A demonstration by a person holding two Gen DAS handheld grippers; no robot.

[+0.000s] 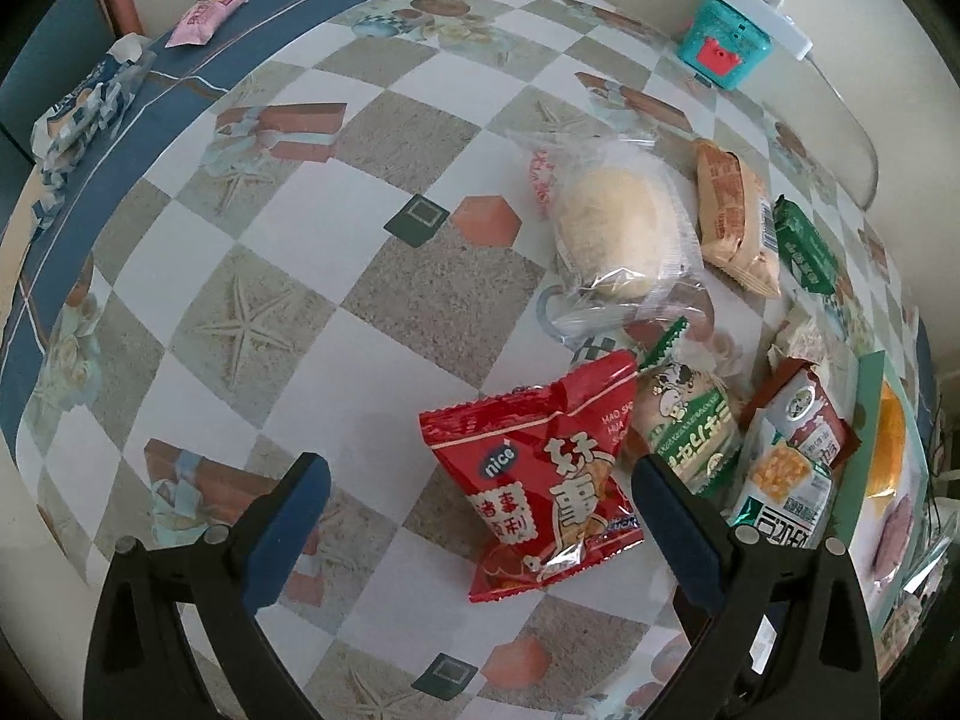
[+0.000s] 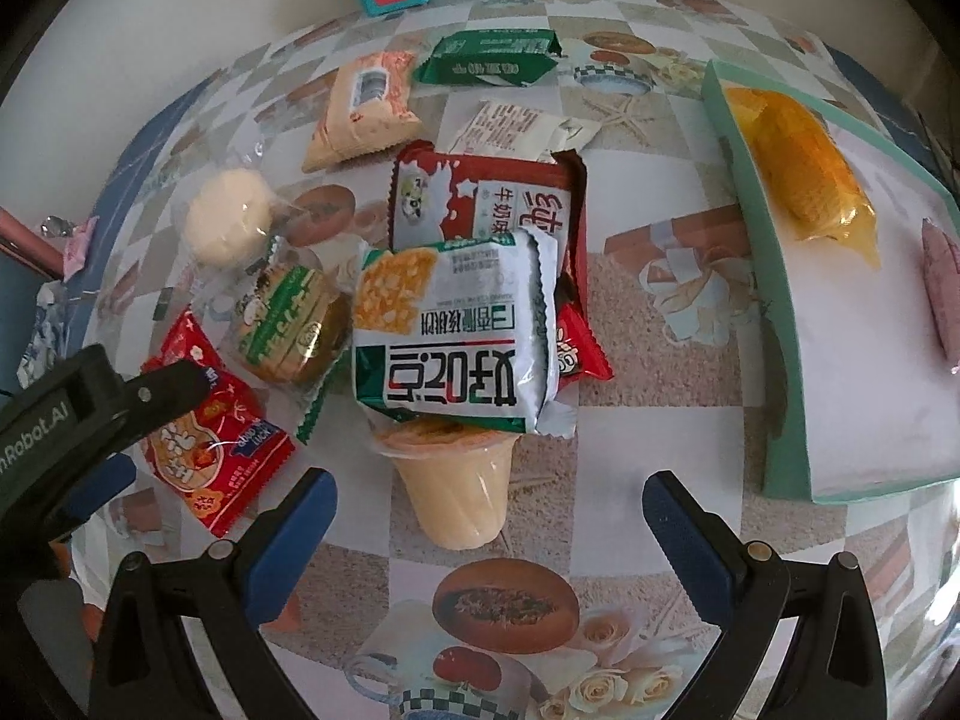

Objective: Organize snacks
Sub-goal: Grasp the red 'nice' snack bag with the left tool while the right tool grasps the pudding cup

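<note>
Red and glossy, the snack packet (image 1: 534, 483) lies flat on the checked tabletop (image 1: 360, 276) between the left gripper (image 1: 480, 516) fingers, spread wide and empty. The right gripper (image 2: 489, 525) gapes empty around a pudding cup (image 2: 459, 483) under the snack pile beside the teal tray (image 2: 774, 324).

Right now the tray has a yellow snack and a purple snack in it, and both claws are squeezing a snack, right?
Not quite. The teal tray does hold the yellow snack and the purple snack, but both claws are open and hold nothing. The left claw hangs over the red packet; the right wrist view shows the right claw open too.
</note>
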